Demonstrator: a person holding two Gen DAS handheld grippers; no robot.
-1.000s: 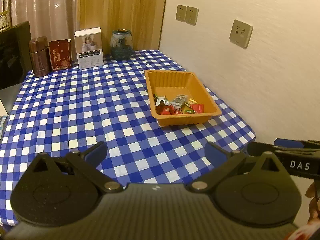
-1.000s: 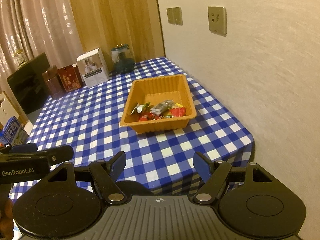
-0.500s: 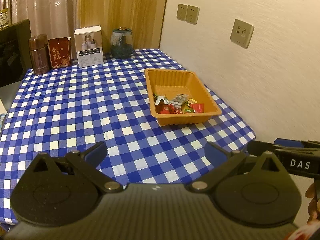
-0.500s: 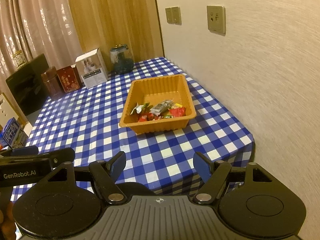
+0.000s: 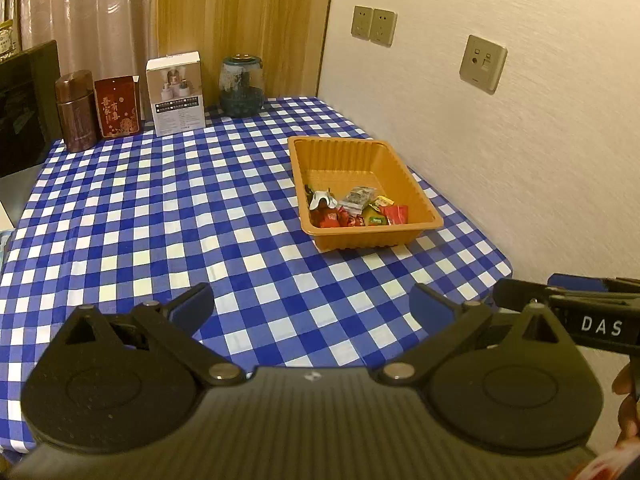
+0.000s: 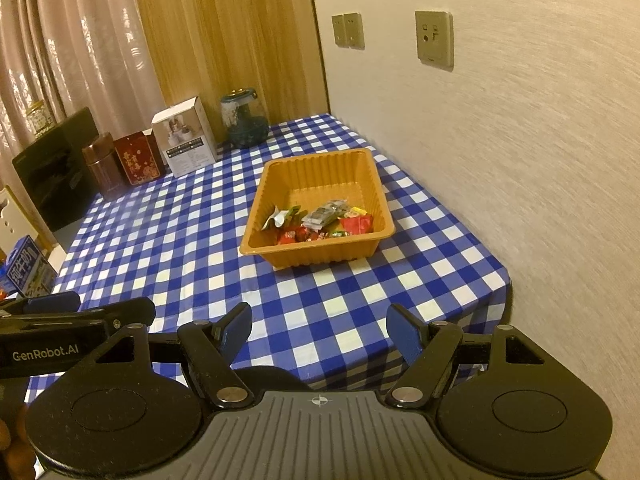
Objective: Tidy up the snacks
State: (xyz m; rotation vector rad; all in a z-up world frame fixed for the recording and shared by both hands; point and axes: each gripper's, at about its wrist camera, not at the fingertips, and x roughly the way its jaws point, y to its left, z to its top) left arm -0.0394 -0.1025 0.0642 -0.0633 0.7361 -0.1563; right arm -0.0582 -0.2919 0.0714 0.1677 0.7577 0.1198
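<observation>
An orange plastic tray (image 5: pixel 416 184) (image 6: pixel 376 184) sits on the blue-and-white checked tablecloth near the wall. Several wrapped snacks (image 5: pixel 358 210) (image 6: pixel 324 222) lie heaped at its near end. My left gripper (image 5: pixel 312 304) hangs open over the table's near edge, well short of the tray, with nothing between its fingers. My right gripper (image 6: pixel 320 330) is open too and empty, held back over the table's near corner. Each gripper's side shows at the edge of the other's view.
Along the table's far edge stand a brown canister (image 5: pixel 76 112), a red tin (image 5: pixel 118 106), a white box (image 5: pixel 176 94) and a glass jar (image 5: pixel 242 86). A wall runs close along the right. A blue carton (image 6: pixel 28 268) sits off the table's left side.
</observation>
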